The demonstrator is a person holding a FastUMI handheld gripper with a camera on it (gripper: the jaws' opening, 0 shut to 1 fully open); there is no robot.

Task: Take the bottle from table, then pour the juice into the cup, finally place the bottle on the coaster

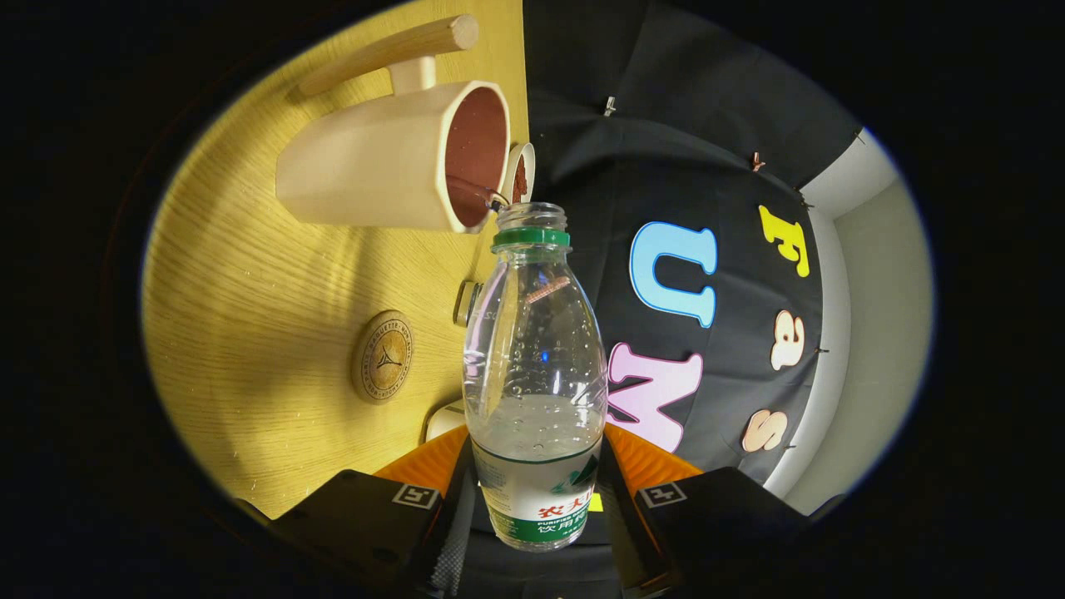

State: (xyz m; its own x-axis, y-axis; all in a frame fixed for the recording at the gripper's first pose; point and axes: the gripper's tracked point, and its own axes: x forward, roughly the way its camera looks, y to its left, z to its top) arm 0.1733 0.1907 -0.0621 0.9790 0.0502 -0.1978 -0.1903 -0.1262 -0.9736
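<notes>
Clear glossy plastic bottle (534,366); matt cup (391,162); wood-grain table (250,274).

Gripper (532,532) clamped on bottle (534,358), both fingers pressing its labelled lower body. Bottle tipped, uncapped mouth at cup (391,166) rim, thin stream entering cup. Clear liquid pooled in bottle's lower part. Cup with wooden handle (391,51) on wooden table (250,274). Round coaster (382,356) on table, apart from cup, beside bottle.
</notes>
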